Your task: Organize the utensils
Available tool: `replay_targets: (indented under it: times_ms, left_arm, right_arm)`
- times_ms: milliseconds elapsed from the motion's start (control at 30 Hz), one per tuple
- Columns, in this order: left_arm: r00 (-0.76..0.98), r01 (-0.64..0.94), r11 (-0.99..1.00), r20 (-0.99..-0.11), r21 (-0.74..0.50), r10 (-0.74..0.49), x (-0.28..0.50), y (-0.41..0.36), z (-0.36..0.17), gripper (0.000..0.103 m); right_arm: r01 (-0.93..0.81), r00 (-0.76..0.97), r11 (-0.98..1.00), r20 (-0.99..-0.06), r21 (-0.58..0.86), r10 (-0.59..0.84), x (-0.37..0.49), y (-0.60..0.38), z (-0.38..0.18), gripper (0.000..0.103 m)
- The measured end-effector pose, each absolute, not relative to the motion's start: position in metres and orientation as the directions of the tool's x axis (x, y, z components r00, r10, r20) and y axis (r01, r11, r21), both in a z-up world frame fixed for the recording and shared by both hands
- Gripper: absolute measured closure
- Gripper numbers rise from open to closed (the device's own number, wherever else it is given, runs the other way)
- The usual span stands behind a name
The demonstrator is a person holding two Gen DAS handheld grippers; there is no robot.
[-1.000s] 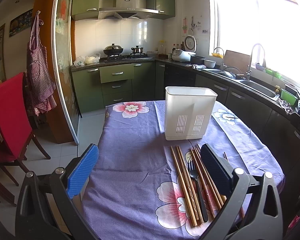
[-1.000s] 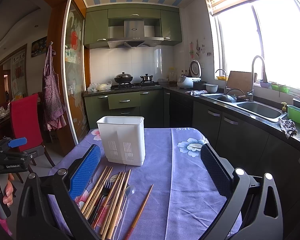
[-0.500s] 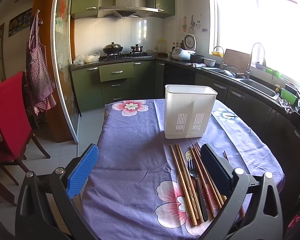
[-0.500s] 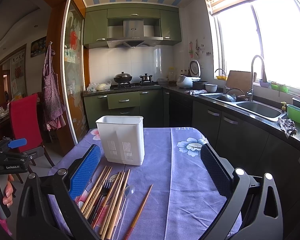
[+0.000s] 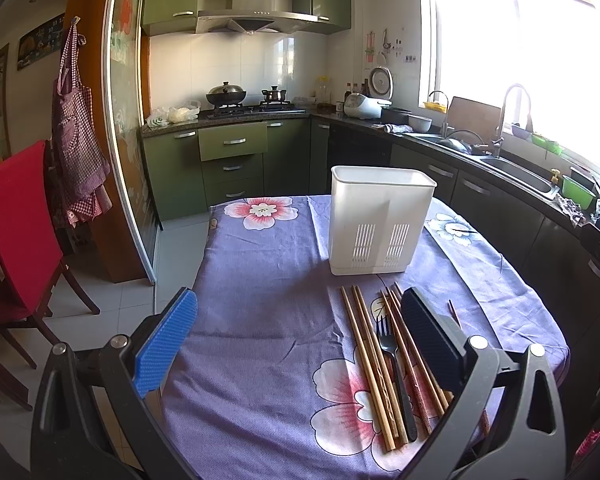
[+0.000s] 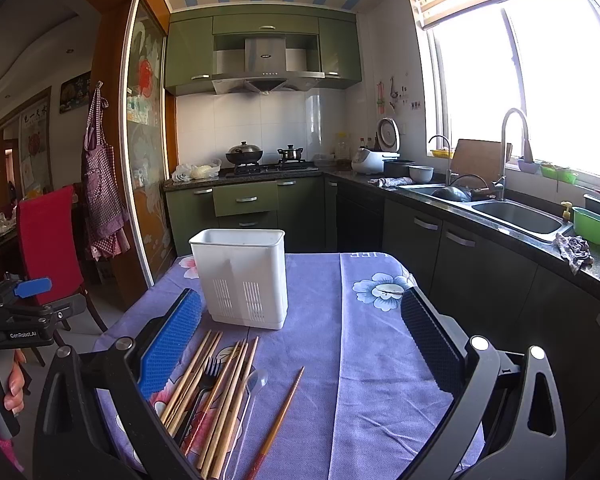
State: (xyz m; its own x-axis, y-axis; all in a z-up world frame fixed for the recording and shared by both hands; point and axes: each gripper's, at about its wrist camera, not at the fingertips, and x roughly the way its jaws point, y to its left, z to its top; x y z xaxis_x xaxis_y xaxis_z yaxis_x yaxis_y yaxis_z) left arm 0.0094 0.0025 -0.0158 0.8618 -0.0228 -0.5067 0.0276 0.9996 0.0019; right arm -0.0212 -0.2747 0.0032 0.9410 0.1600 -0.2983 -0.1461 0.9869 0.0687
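your left gripper [image 5: 300, 340] hangs above the near part of the table with its jaws spread wide and nothing between them; the blue pad [image 5: 166, 346] sits off the table's left edge and the dark pad [image 5: 430, 340] covers part of the utensil pile. your right gripper [image 6: 300, 344] is likewise wide apart and empty, its blue pad [image 6: 172, 342] over the left end of the pile and its dark pad [image 6: 430, 344] over bare cloth to the right. in the right wrist view the left gripper's body shows at the far left edge, held in your hand [image 6: 8, 380].

just below the tools, the chopsticks [image 5: 366, 364] lie in a loose bundle on the purple flowered tablecloth [image 5: 268, 280], roughly parallel, pointing toward the holder. a black fork [image 5: 394, 372] lies among them, tines toward the holder. a clear spoon [image 6: 254, 386] rests at the right side of the bundle, and a single chopstick [image 6: 278, 424] with a reddish end lies apart, just to the right of the spoon.

beyond the pile, the white utensil holder [image 5: 378, 220] stands upright on the cloth, slotted vents low on its front; what is inside it you cannot tell from here. the chopstick tips stop just short of its base.

further out: a red chair [image 5: 18, 232] to the left, green cabinets [image 5: 232, 160] behind, and a sink [image 6: 516, 218] along the right under the window.
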Motion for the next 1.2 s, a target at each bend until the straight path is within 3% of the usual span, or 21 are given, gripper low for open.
replay_targets:
  times_ms: [967, 1200]
  left_arm:
    - [0.858, 0.03, 1.0, -0.512, 0.0, -0.026, 0.009, 0.002, -0.019, 0.006]
    - [0.786, 0.05, 0.999, -0.618, 0.019, -0.028, 0.043, -0.014, -0.036, 0.006]
  right_arm:
    - [-0.137, 0.94, 0.988, -0.307, 0.07, 0.152, -0.019, -0.278, 0.002, 0.004]
    - [-0.095, 0.931, 0.992, -0.344, 0.087, 0.12, -0.007, -0.292, -0.005, 0.004]
